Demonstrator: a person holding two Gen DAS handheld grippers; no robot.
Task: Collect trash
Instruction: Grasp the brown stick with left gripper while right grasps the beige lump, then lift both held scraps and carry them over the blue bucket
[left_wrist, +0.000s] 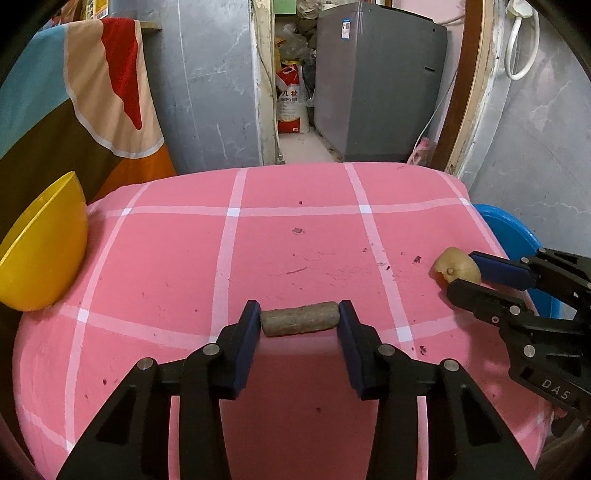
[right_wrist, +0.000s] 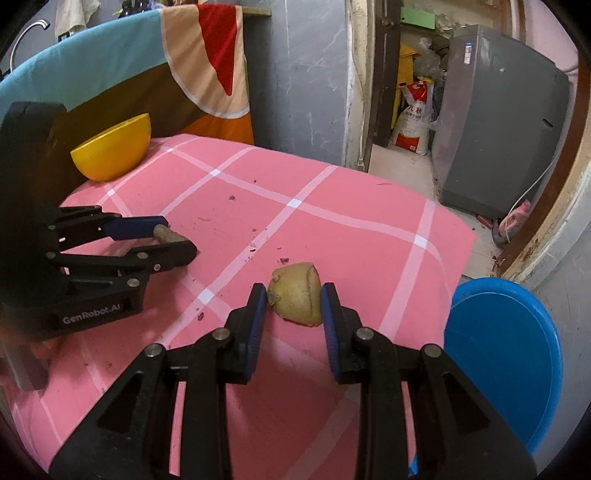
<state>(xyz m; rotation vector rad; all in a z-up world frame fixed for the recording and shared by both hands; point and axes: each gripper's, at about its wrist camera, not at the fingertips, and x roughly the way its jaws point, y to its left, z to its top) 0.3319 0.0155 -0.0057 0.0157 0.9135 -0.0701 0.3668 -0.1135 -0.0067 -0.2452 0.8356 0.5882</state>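
A short brown stick-like scrap (left_wrist: 299, 320) lies on the pink checked tablecloth (left_wrist: 295, 240). My left gripper (left_wrist: 299, 308) is shut on it, with one blue pad pressed on each end. The right wrist view shows the same grip from the side, the left gripper (right_wrist: 177, 236) holding the brown scrap (right_wrist: 164, 233). A pale cut potato piece (right_wrist: 293, 284) sits near the table's right edge. My right gripper (right_wrist: 294, 291) is shut on it, pads against both sides. In the left wrist view the right gripper (left_wrist: 463, 271) holds the potato piece (left_wrist: 452, 260).
A yellow bowl (left_wrist: 40, 251) leans at the table's far left edge. A blue plastic basin (right_wrist: 498, 350) stands on the floor just past the right edge. Small dark crumbs (left_wrist: 297, 231) dot the cloth. A grey appliance (left_wrist: 380, 85) and a printed sack (left_wrist: 291, 99) stand beyond.
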